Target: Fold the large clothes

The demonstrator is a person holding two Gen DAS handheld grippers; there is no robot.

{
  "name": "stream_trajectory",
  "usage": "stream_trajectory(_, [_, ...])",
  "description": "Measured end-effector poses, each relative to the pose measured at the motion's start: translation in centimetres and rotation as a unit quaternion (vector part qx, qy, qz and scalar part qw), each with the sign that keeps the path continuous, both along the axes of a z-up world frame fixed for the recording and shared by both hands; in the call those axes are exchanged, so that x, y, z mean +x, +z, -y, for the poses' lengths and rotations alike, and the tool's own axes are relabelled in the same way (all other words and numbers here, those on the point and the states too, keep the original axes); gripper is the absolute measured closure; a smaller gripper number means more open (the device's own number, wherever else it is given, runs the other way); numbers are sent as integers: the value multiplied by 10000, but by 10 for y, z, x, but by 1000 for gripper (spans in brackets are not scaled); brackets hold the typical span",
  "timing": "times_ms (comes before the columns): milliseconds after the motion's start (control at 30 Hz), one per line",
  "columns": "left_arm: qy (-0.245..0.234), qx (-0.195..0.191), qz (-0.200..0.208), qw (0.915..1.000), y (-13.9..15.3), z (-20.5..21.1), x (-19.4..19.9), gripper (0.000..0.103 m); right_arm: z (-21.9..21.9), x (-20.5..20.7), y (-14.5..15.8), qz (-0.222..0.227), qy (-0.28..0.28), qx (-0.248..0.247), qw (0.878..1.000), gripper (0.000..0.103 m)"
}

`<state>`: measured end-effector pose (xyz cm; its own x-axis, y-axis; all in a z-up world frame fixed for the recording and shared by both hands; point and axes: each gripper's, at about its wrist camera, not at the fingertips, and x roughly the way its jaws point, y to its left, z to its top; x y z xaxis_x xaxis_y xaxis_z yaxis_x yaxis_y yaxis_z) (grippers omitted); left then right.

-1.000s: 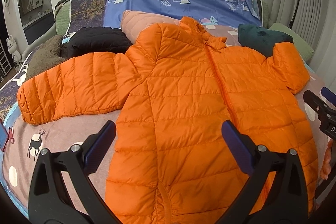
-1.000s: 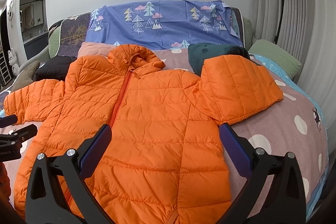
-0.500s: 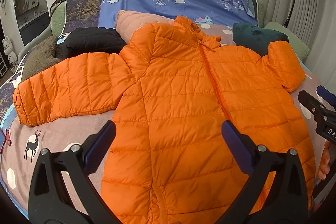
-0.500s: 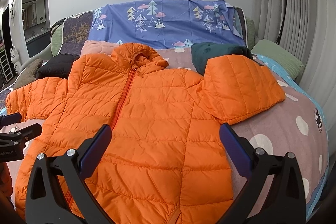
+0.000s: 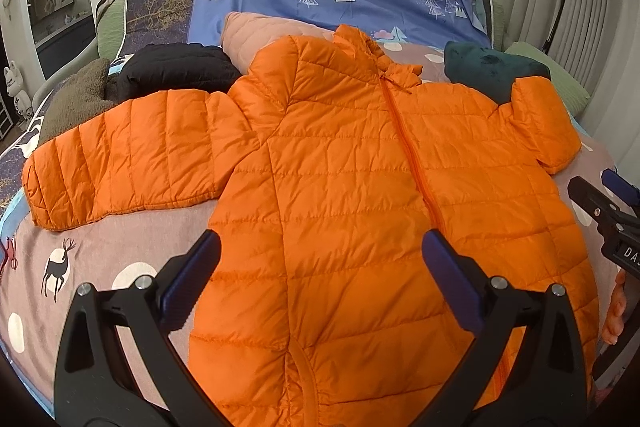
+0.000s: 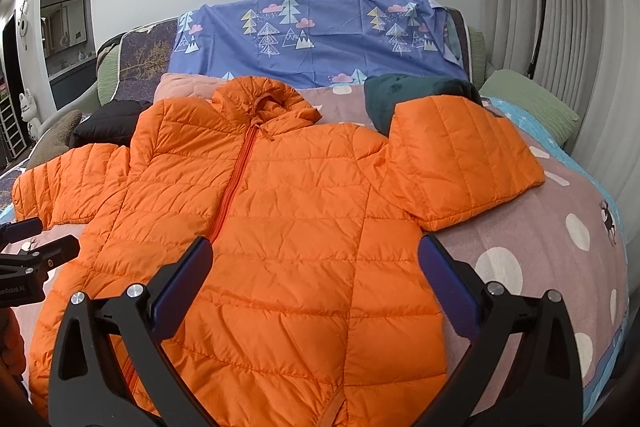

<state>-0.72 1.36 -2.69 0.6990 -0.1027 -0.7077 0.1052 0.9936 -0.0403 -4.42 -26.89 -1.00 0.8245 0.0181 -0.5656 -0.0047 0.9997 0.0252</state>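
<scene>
the jacket (image 5: 360,187) lies flat on the bed (image 5: 132,243) (zipped front up), one sleeve stretched out left, the other doubled back right, other garments (image 5: 176,71) bunched behind it.

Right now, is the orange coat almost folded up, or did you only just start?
Only just started. Done: the orange jacket lies flat and zipped on the bed. In hand: nothing; the left gripper and right gripper hang open above it. Left: the long sleeve is spread out sideways, the other sleeve looks only partly doubled, and the body is unfolded.
</scene>
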Motion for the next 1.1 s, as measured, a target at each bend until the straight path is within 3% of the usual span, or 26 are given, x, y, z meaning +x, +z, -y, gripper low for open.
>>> stream_trajectory(567, [-135,-93,116,9998,-3,3,-2,2,2,2,-4,-51,-130,-21,9999,1])
stream_trajectory(733, [-296,-368,-8,9989,-5,1,-1,2,4,3,-5,-84,-176,-3,9998,1])
stream_trajectory(1100, [-244,-547,-61,9982,-13,-13,2,2,8,6,-11,-183,-269,49,9995,1])
